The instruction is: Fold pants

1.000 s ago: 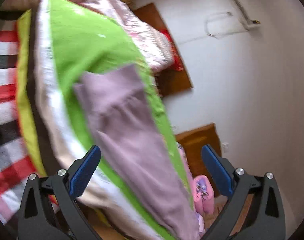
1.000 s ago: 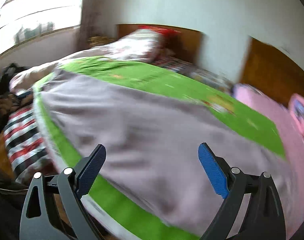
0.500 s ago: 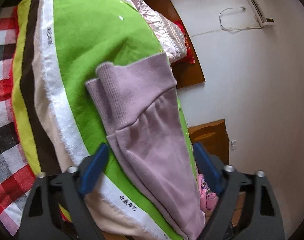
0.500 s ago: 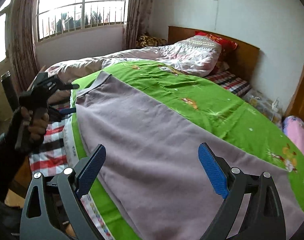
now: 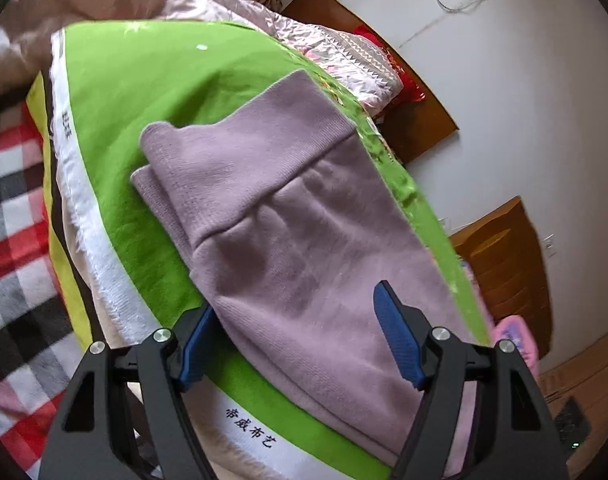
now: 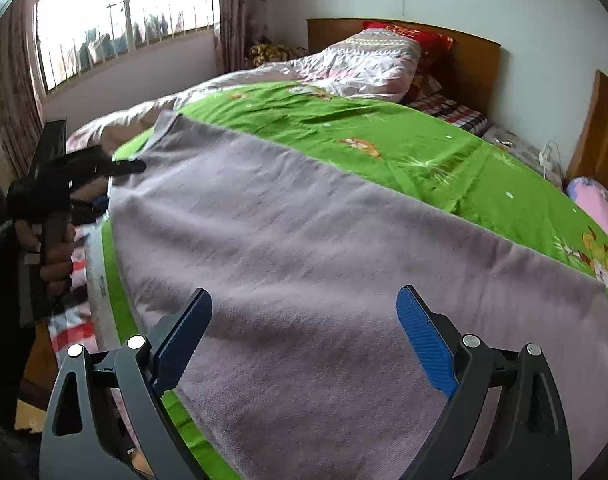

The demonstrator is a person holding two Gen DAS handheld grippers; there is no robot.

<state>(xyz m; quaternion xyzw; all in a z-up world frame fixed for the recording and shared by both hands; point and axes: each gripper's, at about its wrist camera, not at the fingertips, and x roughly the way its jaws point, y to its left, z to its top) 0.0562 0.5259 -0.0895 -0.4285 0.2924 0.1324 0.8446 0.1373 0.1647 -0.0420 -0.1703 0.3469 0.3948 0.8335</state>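
Note:
Lilac pants point(image 6: 304, 240) lie flat across a green sheet point(image 6: 384, 140) on the bed. The ribbed cuff point(image 5: 244, 152) of one leg points away from me in the left wrist view. My left gripper point(image 5: 296, 344) straddles that leg point(image 5: 304, 240) below the cuff, jaws partly drawn in; one pad point(image 5: 196, 344) sits at the cloth's edge and neither visibly presses. The right wrist view shows a hand point(image 6: 52, 240) holding the left gripper point(image 6: 116, 184) at the pants' left end. My right gripper point(image 6: 304, 320) hovers open over the wide middle of the pants.
A red, black and white plaid blanket point(image 5: 12, 220) hangs off the bed's side below the sheet's white border point(image 5: 84, 200). A pink quilt point(image 6: 364, 64) is bunched by the wooden headboard point(image 6: 464, 56). A pink pillow point(image 6: 596, 204) and wooden cabinet point(image 5: 504, 264) lie beyond.
The left gripper's jaws have narrowed and it has rolled and moved in over the leg near the cuff. The right gripper has swung across and come lower over the pants.

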